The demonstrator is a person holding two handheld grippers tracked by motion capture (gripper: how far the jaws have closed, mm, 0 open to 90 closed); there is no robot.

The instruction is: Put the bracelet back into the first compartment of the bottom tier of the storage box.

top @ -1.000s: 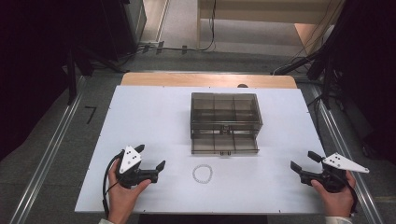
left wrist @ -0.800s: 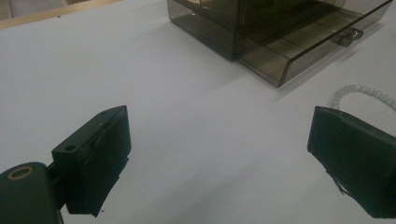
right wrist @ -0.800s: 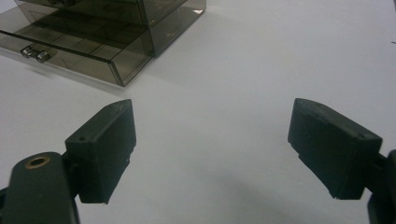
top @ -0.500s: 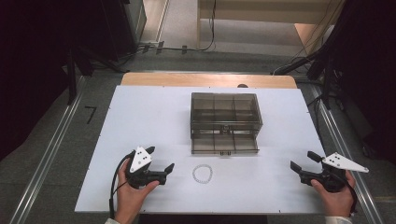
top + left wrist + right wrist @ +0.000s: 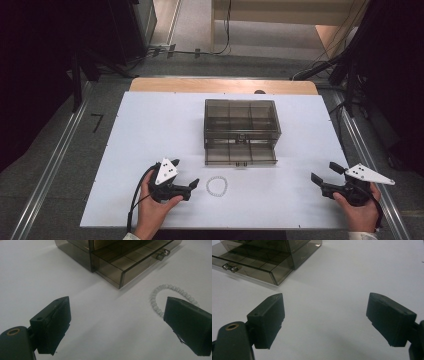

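Note:
A smoky see-through drawer box [image 5: 240, 130] stands mid-table, its lower drawer [image 5: 132, 261] pulled partly out, with a small metal handle [image 5: 229, 267]. A ring of pale beads [image 5: 216, 186] lies flat on the white table in front of it. My left gripper [image 5: 192, 185] is open just left of the bead ring, close to it but apart from it; in the left gripper view the bead ring [image 5: 162, 296] lies beside and partly behind the right jaw. My right gripper [image 5: 325, 172] is open near the table's front right corner, with nothing between its jaws.
The white tabletop [image 5: 150, 130] ends in a wooden strip [image 5: 220, 86] at the back. Metal rails [image 5: 55, 160] run along both sides on the grey floor. Cables and dark stands crowd the back.
My left gripper has moved rightward toward the bead ring and now sits just beside it. The right gripper, box and beads have stayed put.

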